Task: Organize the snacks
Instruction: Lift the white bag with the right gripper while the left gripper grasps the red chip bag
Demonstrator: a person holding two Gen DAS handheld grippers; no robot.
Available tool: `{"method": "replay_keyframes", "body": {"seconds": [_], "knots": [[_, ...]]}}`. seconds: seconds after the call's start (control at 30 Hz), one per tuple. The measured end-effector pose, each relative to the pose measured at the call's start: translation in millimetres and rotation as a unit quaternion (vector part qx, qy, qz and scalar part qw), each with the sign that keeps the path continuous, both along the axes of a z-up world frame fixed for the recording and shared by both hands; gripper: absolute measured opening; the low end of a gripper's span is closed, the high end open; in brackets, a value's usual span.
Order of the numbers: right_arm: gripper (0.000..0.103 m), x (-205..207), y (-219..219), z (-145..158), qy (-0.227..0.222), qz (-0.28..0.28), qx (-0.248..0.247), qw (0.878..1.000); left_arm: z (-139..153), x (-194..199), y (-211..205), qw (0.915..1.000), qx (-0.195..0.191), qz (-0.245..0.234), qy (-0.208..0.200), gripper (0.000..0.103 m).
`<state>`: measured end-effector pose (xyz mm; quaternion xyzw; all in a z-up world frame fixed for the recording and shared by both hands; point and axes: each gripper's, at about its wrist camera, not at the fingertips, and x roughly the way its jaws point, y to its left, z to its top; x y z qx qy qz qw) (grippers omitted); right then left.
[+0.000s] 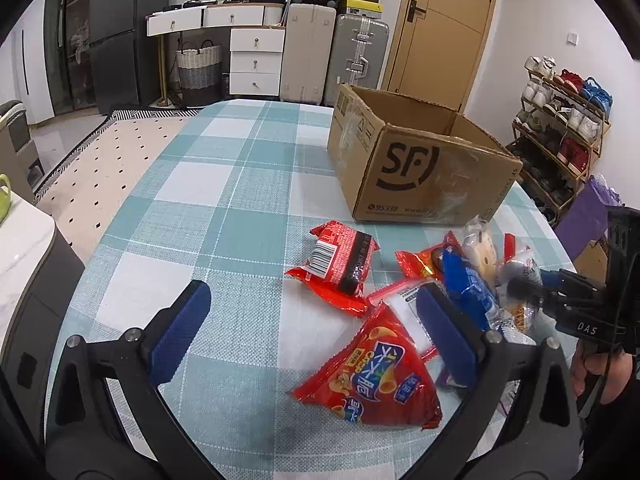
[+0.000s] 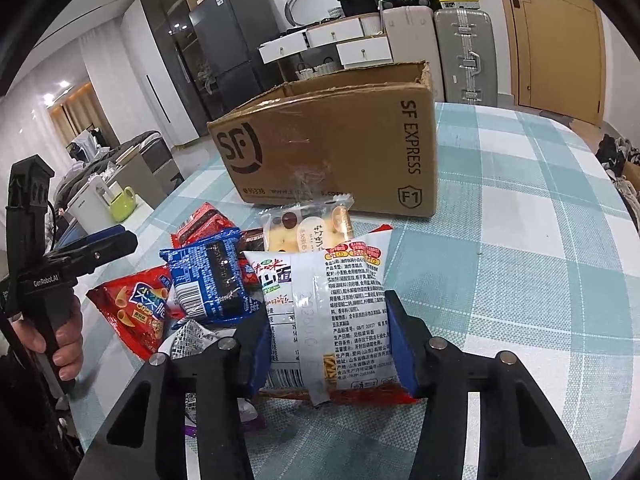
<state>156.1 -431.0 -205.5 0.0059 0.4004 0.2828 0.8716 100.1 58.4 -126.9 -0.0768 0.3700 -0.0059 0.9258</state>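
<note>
Several snack packets lie on the checked tablecloth in front of an open SF cardboard box [image 1: 420, 168], also in the right wrist view [image 2: 332, 148]. My right gripper [image 2: 326, 344] is shut on a white and silver noodle snack pack [image 2: 332, 312], its blue pads pressing both sides. My left gripper [image 1: 312, 332] is open and empty, just above the table, with a red triangular crisp bag [image 1: 372, 376] between its fingers. A red wafer packet [image 1: 340, 264], a blue cookie packet [image 2: 212, 280] and a pale biscuit packet [image 2: 308, 224] lie nearby.
The table edge [image 1: 80, 276] curves on the left, with a counter beyond it. Suitcases [image 1: 356, 60], a drawer unit and a door stand behind the table. A shoe rack [image 1: 560, 128] is at the right.
</note>
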Motion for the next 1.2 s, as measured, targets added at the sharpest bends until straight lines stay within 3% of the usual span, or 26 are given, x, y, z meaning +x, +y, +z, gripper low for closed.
{"method": "replay_keyframes", "body": {"seconds": [0.23,0.5,0.77,1.2], "knots": [[0.045,-15,-7,15,-0.020,-0.011,0.016,1.000,5,-12,6,0.9999,-0.002,0.010,0.005,0.103],[0.045,-46,-13,47,-0.054,-0.016,0.036,0.998,3,-25,10,0.9990,-0.036,0.000,0.026,0.103],[0.045,-74,-30,69,-0.073,-0.054,0.060,0.994,7,-34,0,0.9987,-0.035,-0.014,0.035,0.103],[0.045,-91,-43,68,-0.059,-0.069,0.081,0.993,-3,-32,-12,0.9964,-0.036,-0.027,0.072,0.103]]}}
